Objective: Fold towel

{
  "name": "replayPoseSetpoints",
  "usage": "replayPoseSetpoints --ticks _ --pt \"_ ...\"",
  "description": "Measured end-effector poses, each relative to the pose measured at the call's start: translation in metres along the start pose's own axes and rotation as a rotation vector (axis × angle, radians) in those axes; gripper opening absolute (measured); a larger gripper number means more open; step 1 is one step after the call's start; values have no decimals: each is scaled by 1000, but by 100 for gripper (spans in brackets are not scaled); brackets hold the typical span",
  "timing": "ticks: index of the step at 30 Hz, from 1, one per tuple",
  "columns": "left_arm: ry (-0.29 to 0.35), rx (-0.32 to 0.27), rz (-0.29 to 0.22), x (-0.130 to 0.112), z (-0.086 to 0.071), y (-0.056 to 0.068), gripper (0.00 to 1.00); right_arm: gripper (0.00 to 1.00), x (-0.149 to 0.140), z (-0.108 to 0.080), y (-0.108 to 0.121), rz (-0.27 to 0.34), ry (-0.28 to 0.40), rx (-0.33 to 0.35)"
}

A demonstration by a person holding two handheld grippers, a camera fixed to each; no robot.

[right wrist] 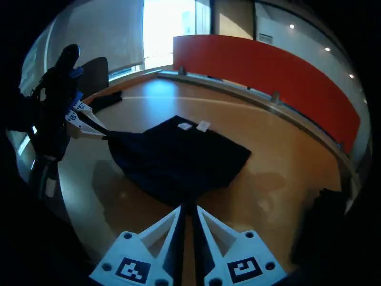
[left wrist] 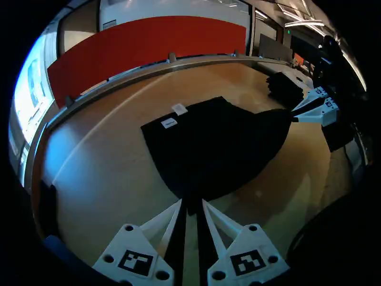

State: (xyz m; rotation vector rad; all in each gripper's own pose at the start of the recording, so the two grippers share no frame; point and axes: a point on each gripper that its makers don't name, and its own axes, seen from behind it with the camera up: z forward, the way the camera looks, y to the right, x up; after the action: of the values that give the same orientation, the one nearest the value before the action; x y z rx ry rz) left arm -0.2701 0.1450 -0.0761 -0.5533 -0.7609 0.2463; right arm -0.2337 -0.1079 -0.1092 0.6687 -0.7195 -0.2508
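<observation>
1. Dark towel point(left wrist: 214, 143) sits mid-table on a wooden table point(left wrist: 105, 162). Its far part lies flat and its near part is lifted off the top.
2. Two small white tags point(left wrist: 169, 123) lie on the towel's far-left corner, just beside each other.
3. In the left gripper view, the left gripper point(left wrist: 192, 204) is at the near edge w/ jaws pulled nearly together. Both fingers pinch one towel corner, and the cloth narrows to a point in the gap.
4. In the right gripper view, the right gripper point(right wrist: 189, 208) does the same: fingers closed on the other lifted corner, w/ cloth running straight into the slot.
5. In the left gripper view the right gripper shows far right, tips clamped on its corner. In the right gripper view the left gripper shows far left, likewise clamped.
6. Btwn the two held corners the towel edge hangs in a curve above the tabletop, w/ a shadow under it.
7. A red partition point(left wrist: 143, 47) runs along the table's far side, behind a metal rail point(left wrist: 157, 71).
8. Another dark cloth pile point(left wrist: 284, 88) lies on the table at far right, apart from the towel.
9. A bright window point(right wrist: 166, 28) shows beyond the table in the right gripper view.
10. The figure point(right wrist: 52, 109) holding the left gripper is too dark for detail.
</observation>
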Motion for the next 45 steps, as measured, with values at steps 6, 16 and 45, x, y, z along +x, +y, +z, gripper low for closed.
replayPoseSetpoints --ticks 6,16,45 --pt "15 -3 -26 13 -20 2 14 9 16 -16 0 6 29 -9" --pt "47 -10 -63 33 -47 3 14 9 36 -40 -3 26 67 -11" --pt "50 -37 -57 41 -68 14 14 9 37 -61 -8 13 56 -7"
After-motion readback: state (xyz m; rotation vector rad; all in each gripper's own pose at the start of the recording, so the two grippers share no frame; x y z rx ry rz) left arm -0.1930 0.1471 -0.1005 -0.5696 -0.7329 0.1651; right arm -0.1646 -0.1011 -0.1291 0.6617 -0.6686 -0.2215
